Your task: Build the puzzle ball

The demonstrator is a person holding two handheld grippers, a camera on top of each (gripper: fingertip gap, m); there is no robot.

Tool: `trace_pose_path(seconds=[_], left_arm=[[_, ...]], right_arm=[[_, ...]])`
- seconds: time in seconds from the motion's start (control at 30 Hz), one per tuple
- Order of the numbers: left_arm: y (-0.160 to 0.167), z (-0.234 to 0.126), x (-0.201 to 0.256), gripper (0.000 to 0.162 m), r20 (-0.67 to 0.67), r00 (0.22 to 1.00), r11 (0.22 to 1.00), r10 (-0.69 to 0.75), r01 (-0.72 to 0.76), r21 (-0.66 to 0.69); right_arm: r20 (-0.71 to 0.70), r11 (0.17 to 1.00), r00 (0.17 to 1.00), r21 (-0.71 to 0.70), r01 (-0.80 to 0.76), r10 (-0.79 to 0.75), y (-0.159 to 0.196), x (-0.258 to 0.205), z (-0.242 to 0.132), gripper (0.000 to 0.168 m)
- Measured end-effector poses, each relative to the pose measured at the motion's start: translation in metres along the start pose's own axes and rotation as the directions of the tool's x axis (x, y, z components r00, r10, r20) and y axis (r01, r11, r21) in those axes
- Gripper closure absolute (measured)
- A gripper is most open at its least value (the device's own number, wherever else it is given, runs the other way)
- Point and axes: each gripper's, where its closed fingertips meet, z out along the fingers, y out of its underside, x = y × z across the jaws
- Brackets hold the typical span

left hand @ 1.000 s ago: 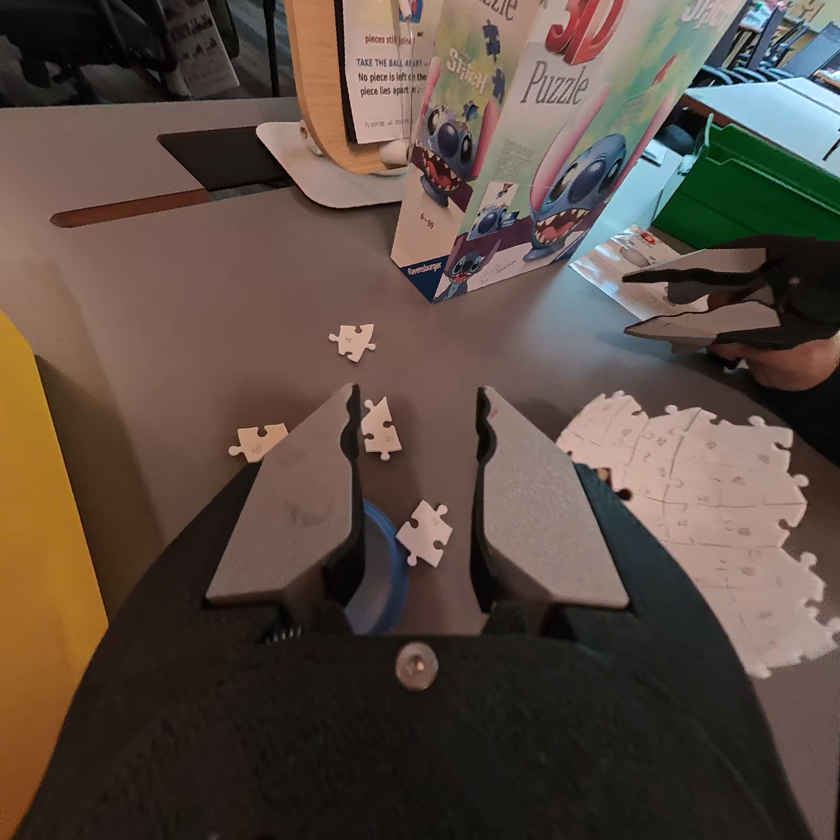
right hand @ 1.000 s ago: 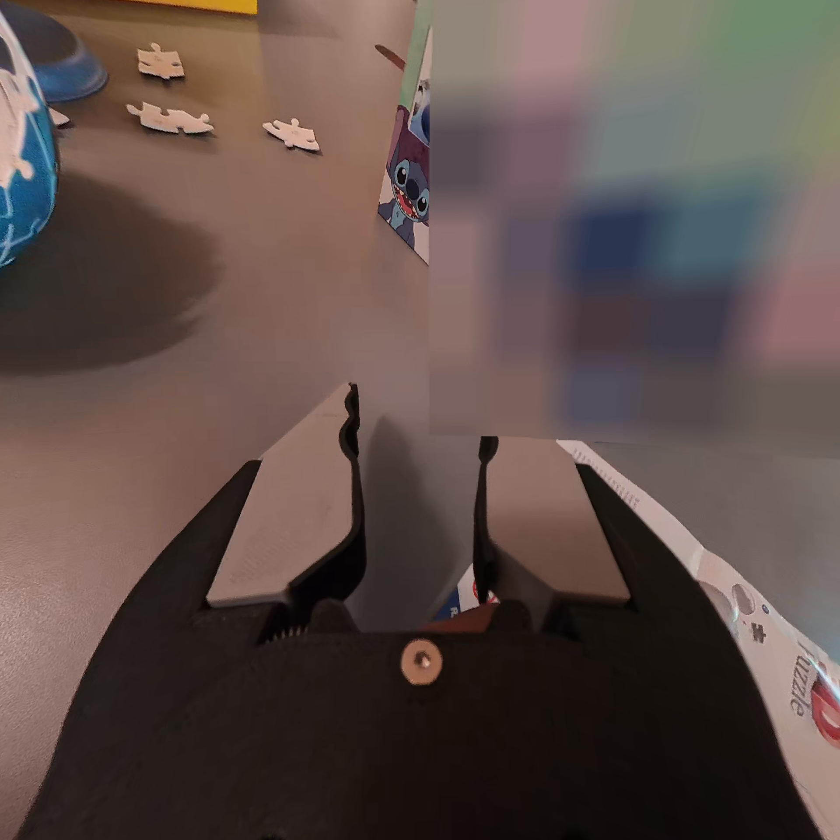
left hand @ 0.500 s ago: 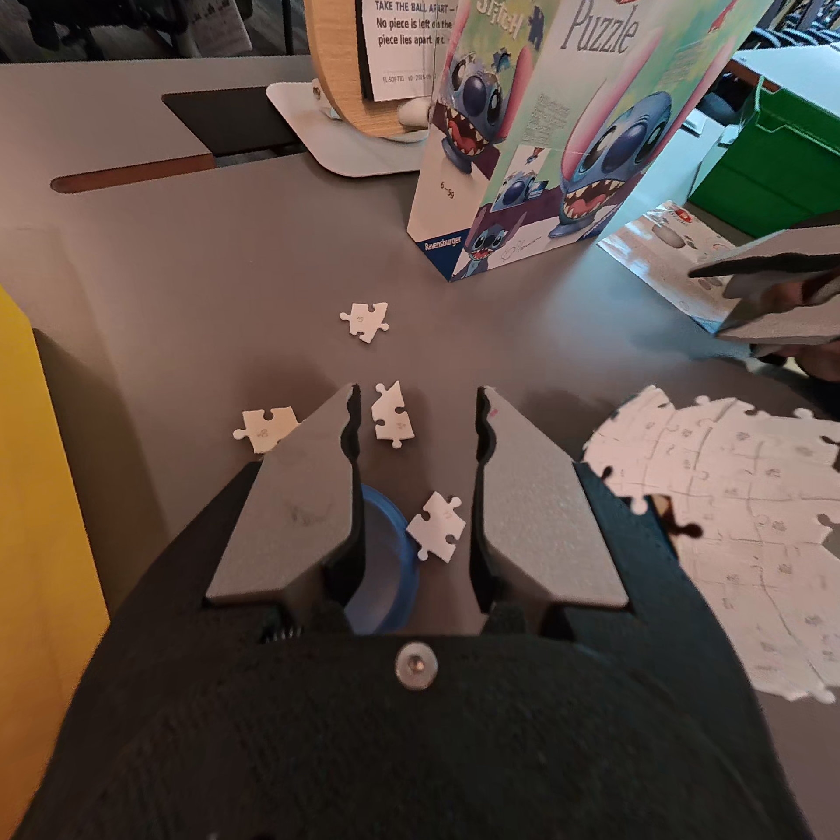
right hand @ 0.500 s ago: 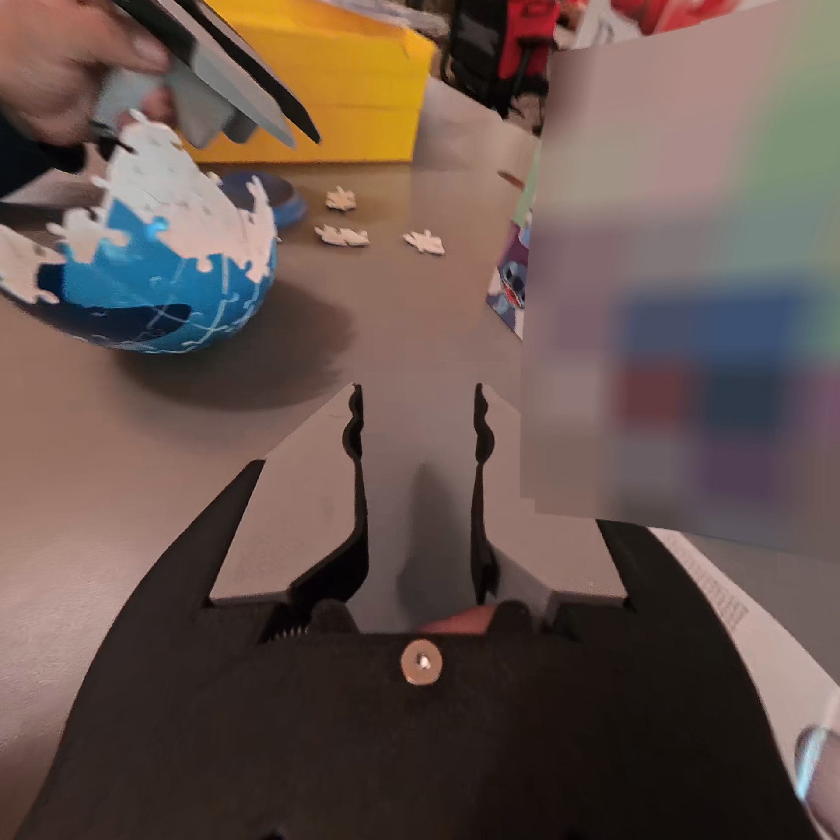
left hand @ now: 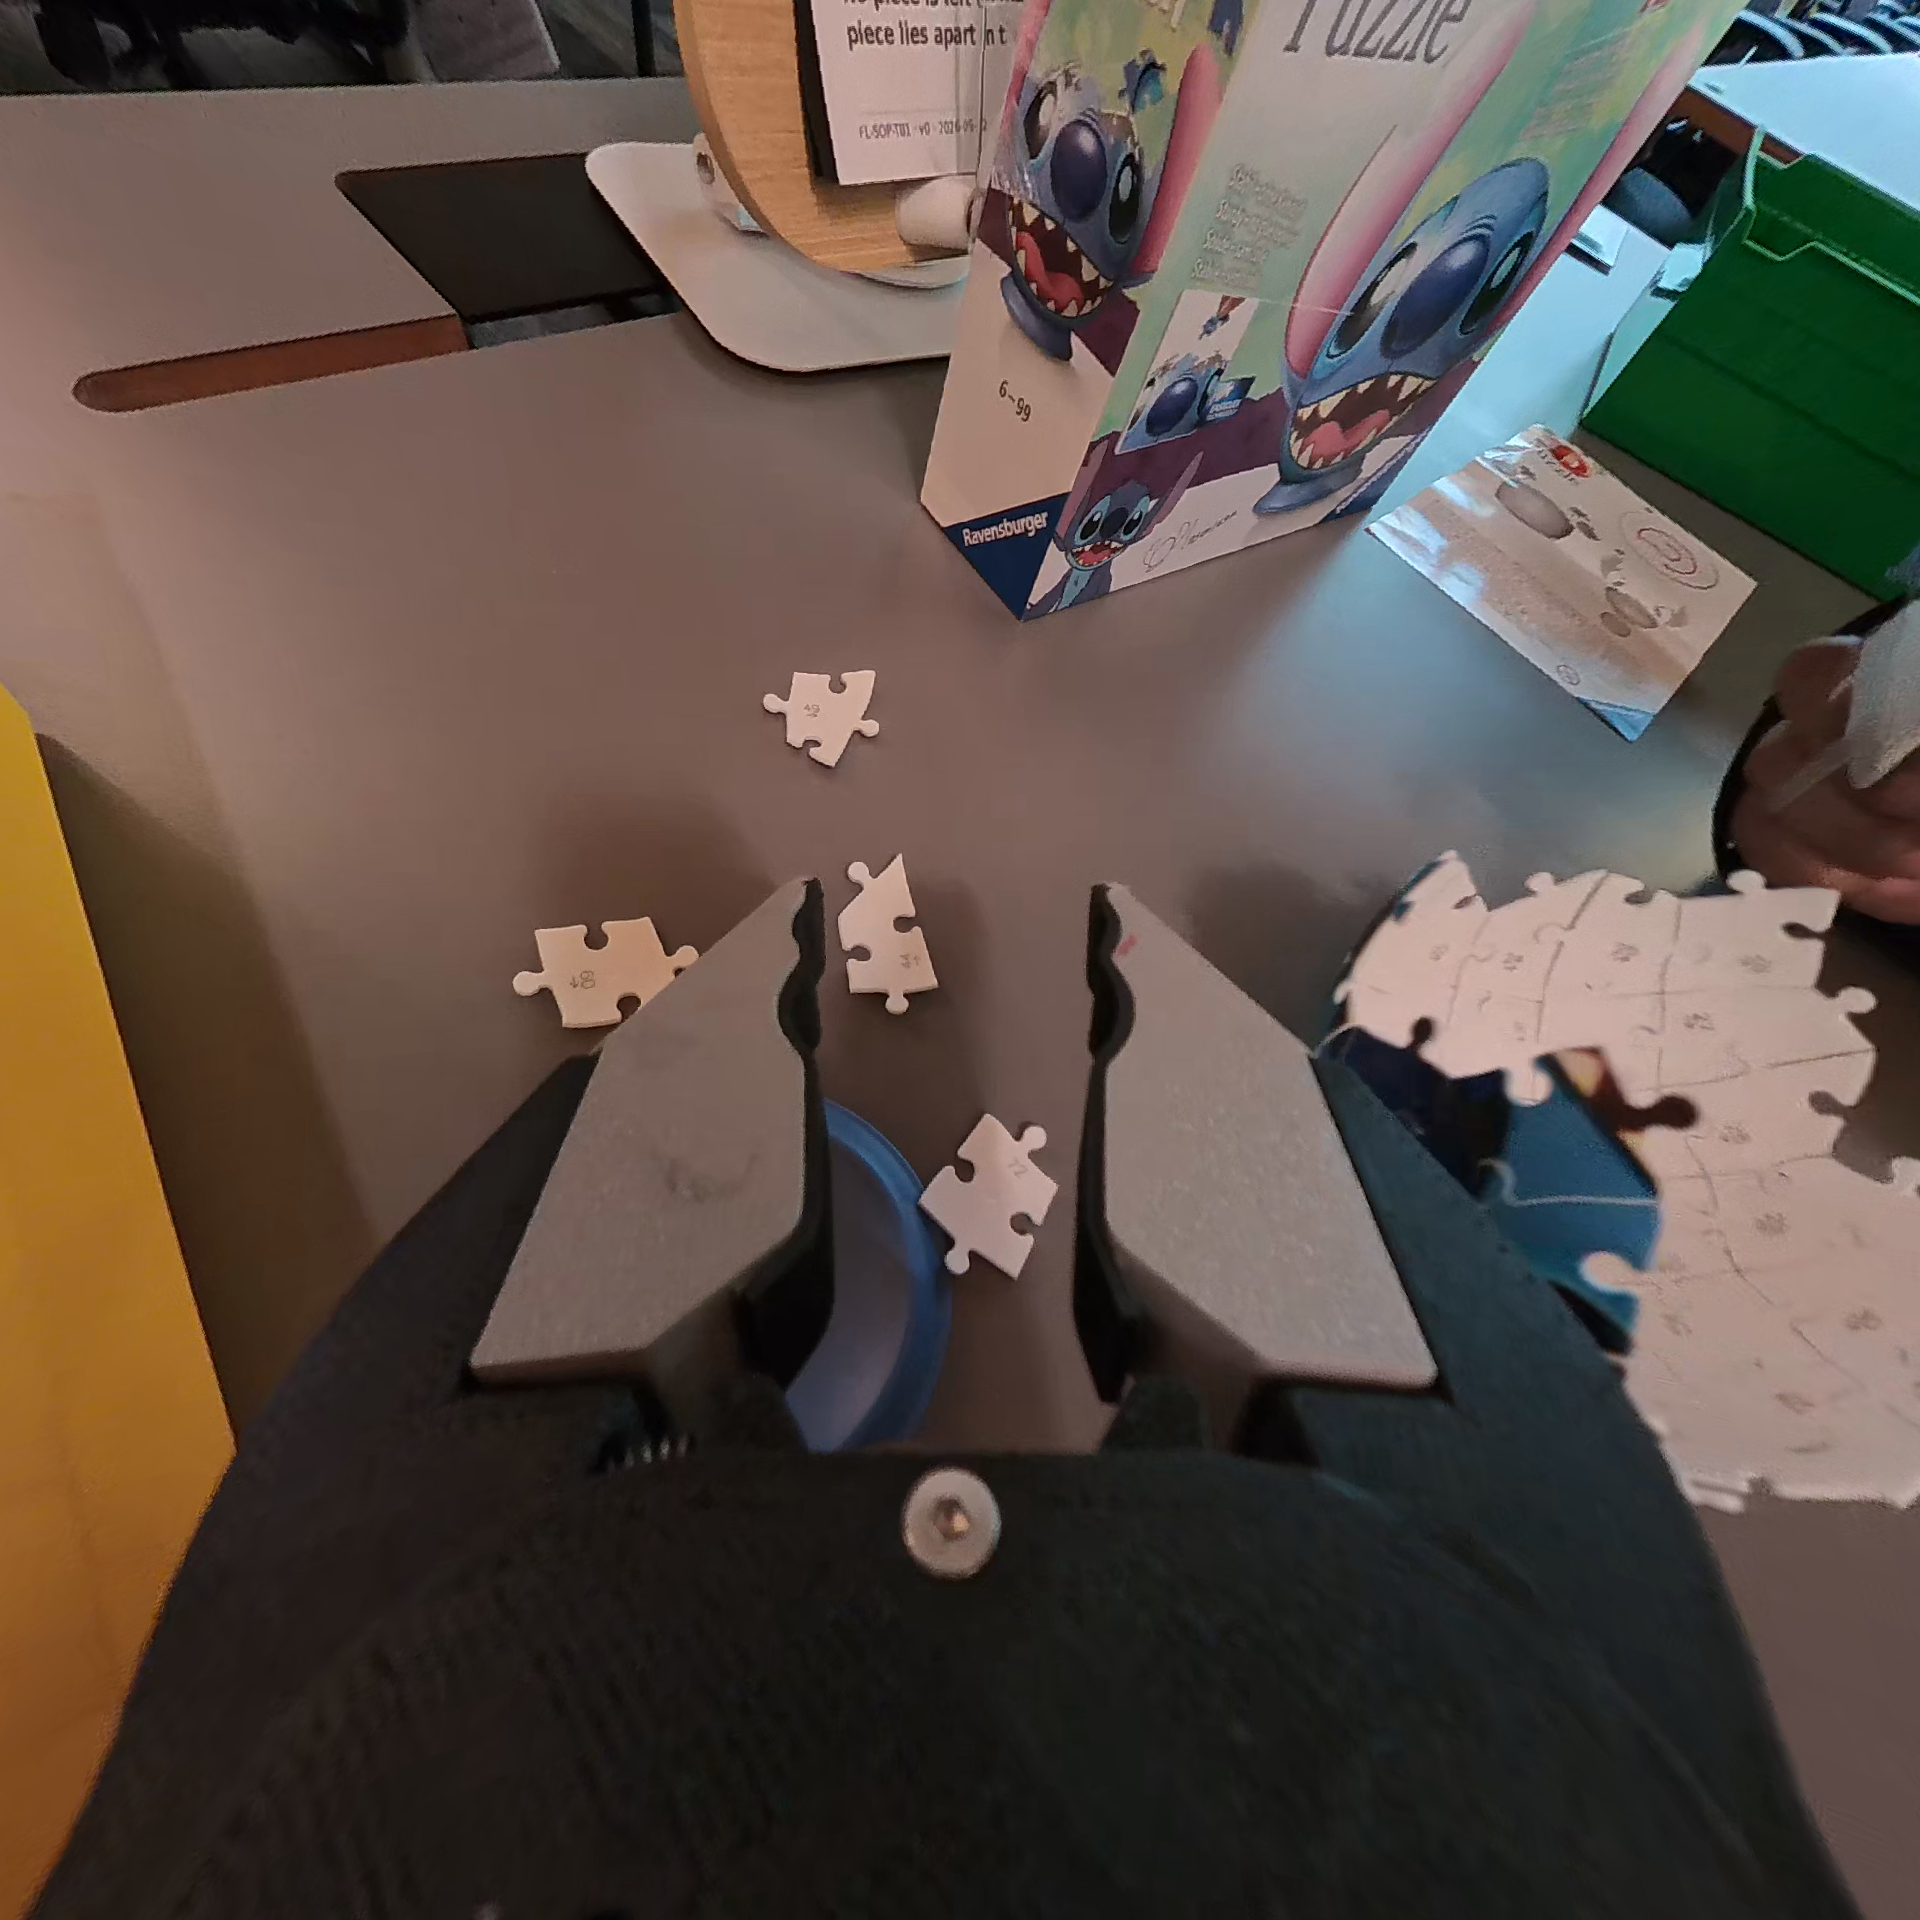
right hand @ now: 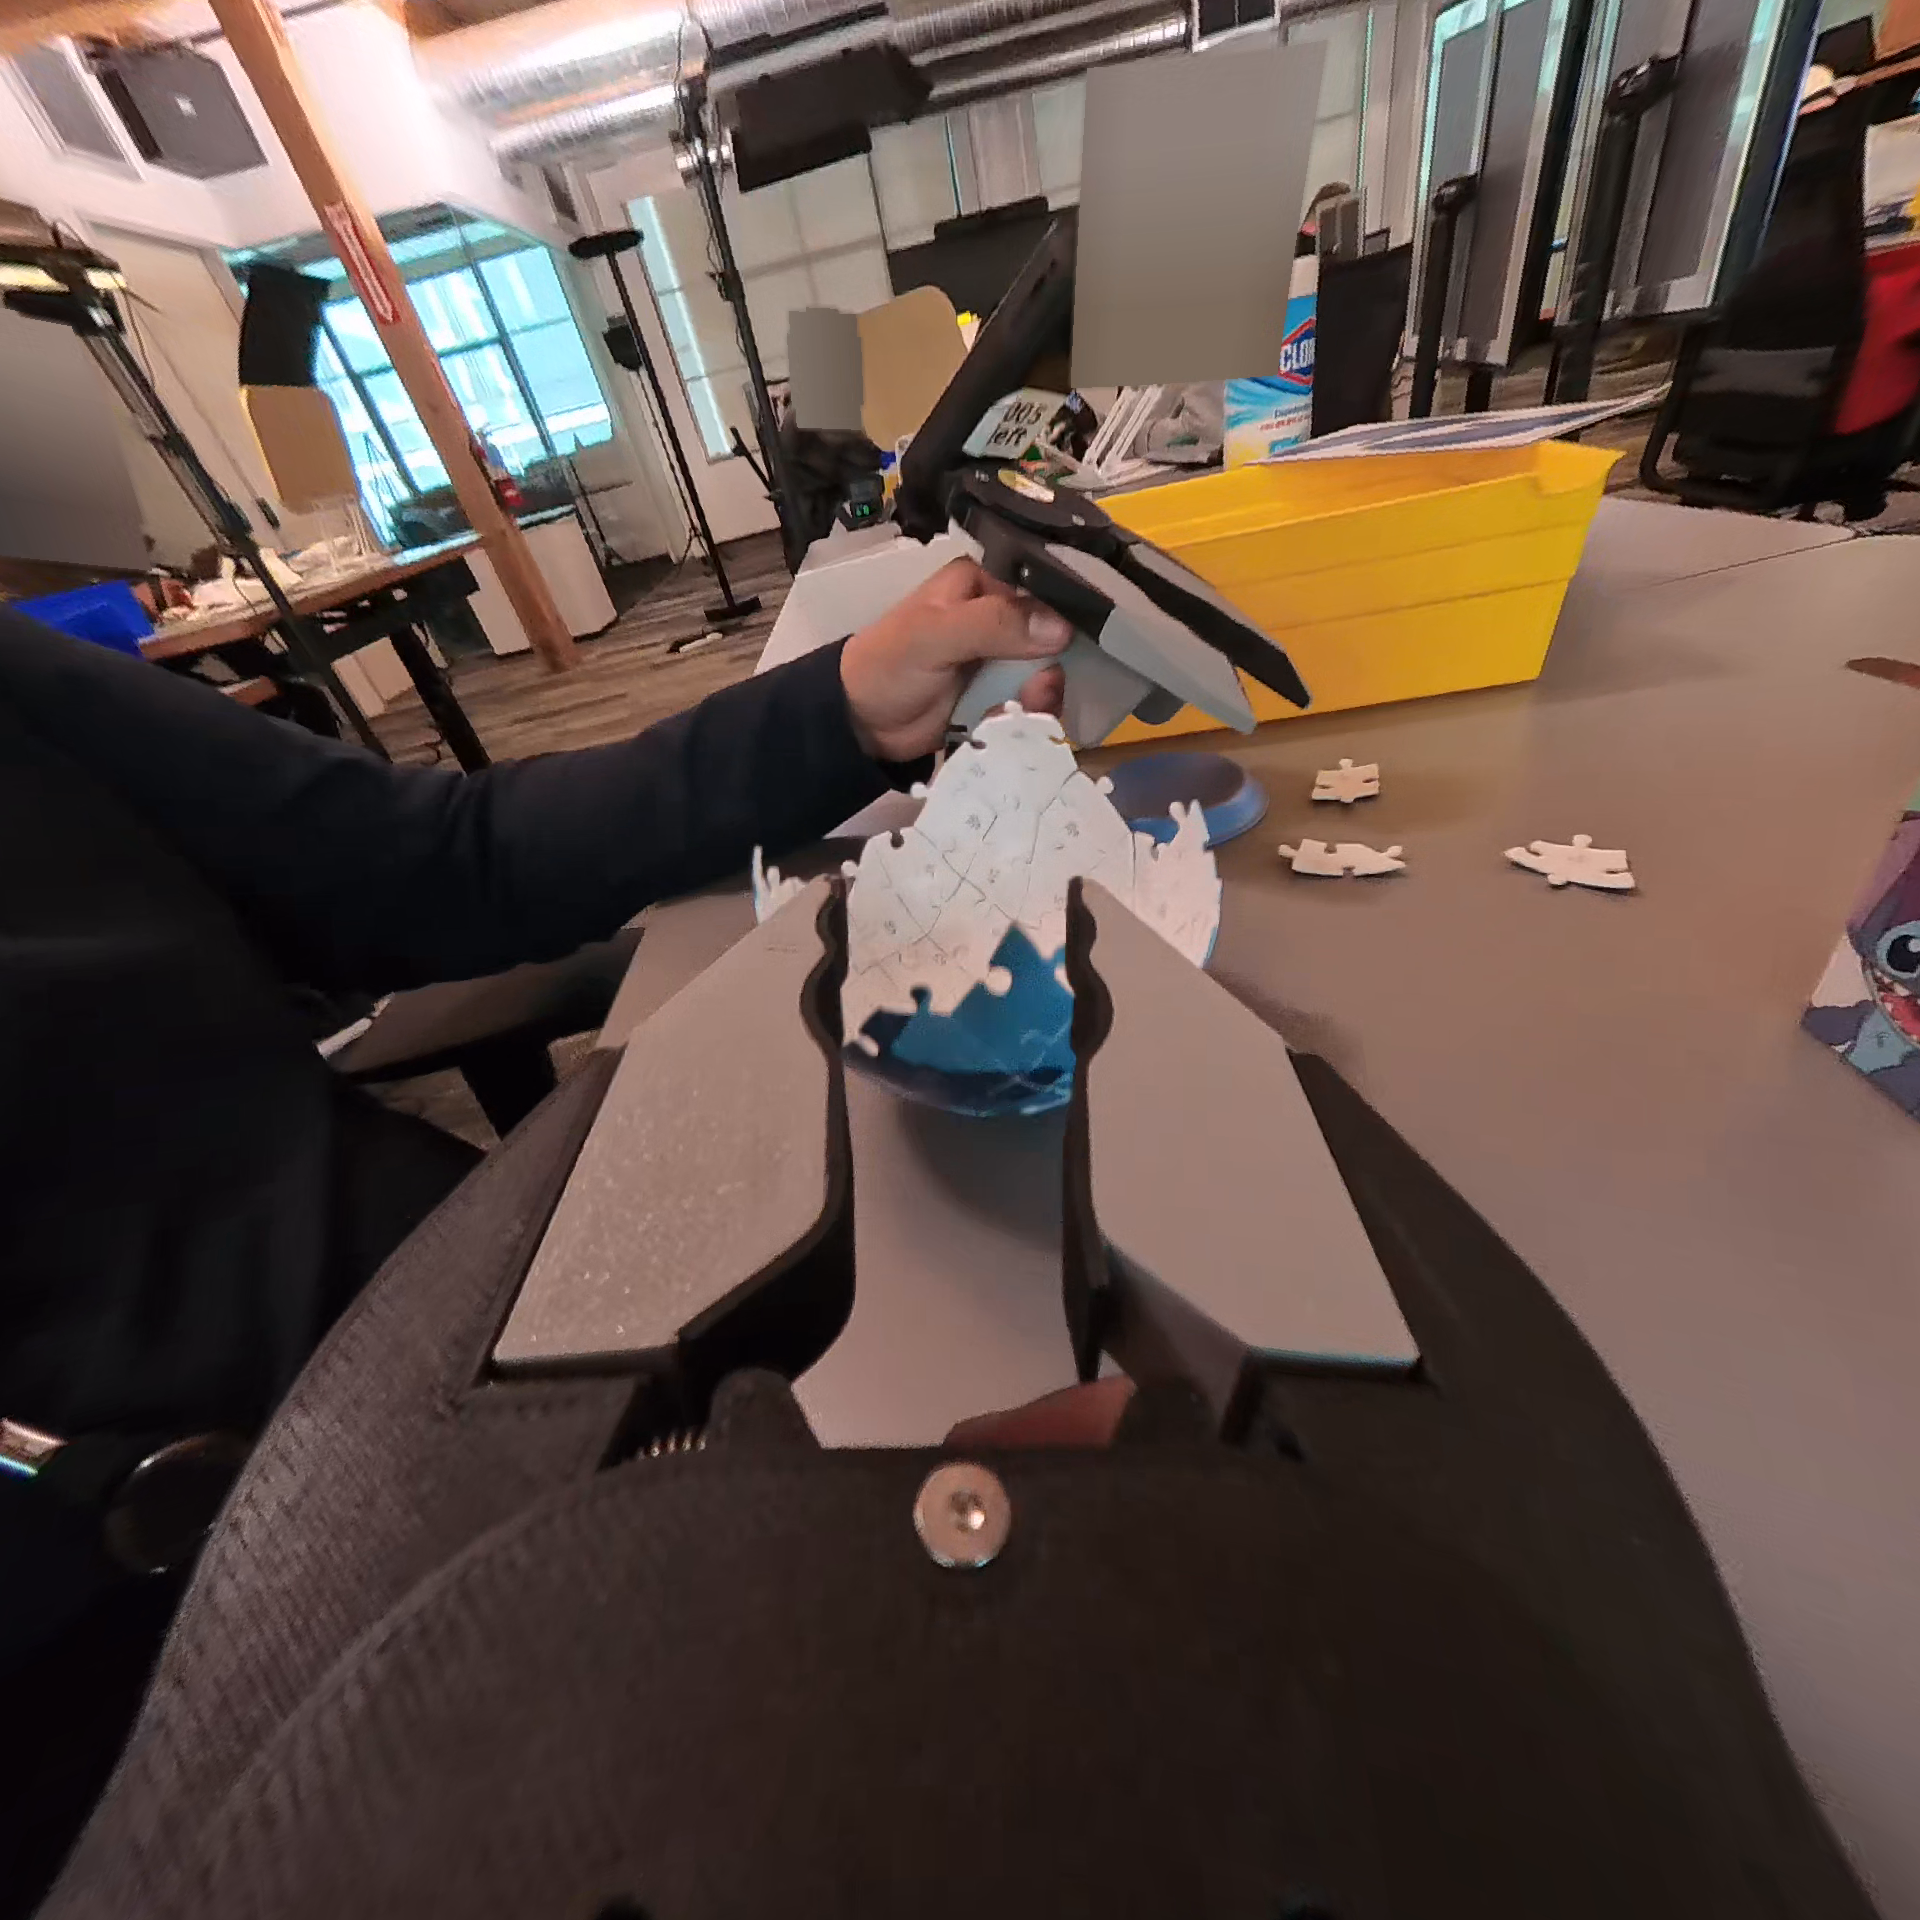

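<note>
The half-built puzzle ball (left hand: 1662, 1122), white inside and blue outside, lies open side up on the grey table (left hand: 416, 623) right of my left gripper (left hand: 951, 904). That gripper is open and empty, hovering above several loose white pieces: one between its fingers (left hand: 989, 1195), one by its left tip (left hand: 888, 935), one farther left (left hand: 597, 971), one ahead (left hand: 826, 712). A blue ring stand (left hand: 878, 1309) lies under it. My right gripper (right hand: 951, 899) is open and empty, pointing at the ball (right hand: 997, 935) from close by. The left gripper (right hand: 1164, 623) shows beyond the ball.
The tall puzzle box (left hand: 1247, 312) stands ahead, an instruction sheet (left hand: 1558, 571) to its right and a green bin (left hand: 1787, 343) behind. A yellow bin (right hand: 1351, 582) borders the table on the left. A wooden sign stand (left hand: 790, 135) sits at the back. A person's sleeved arm (right hand: 468, 831) reaches in.
My right gripper swung left from facing the puzzle box to facing the ball and the left gripper. My left gripper moved slightly forward over the loose pieces. Both stayed open.
</note>
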Motion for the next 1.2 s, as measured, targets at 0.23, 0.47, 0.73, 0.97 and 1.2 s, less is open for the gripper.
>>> trace_pose_path(seconds=[0.23,0.47,0.73,0.97,1.2], left_arm=[[0.001,0.0,0.0,0.113,-0.004,1.0,1.0,-0.005,0.005,-0.006],[0.004,0.001,0.0,0.112,-0.009,1.0,1.0,-0.011,0.011,-0.017],[0.006,0.003,0.0,0.112,-0.008,1.0,1.0,-0.007,0.007,-0.029],[0.01,0.006,0.0,0.112,-0.008,1.0,0.999,-0.008,0.008,-0.046],[0.012,0.007,-0.001,0.112,-0.005,1.0,0.999,-0.006,0.005,-0.054]], right_arm=[[0.046,0.995,0.998,-0.096,0.041,-0.036,0.019,-0.012,0.014,0.125],[0.091,0.987,0.994,-0.139,0.079,-0.067,0.027,-0.026,0.021,0.123],[0.117,0.979,0.989,-0.17,0.109,-0.09,0.034,-0.034,0.025,0.123],[0.147,0.973,0.983,-0.184,0.136,-0.109,0.037,-0.045,0.032,0.123],[0.174,0.966,0.977,-0.206,0.158,-0.123,0.041,-0.053,0.037,0.124]])
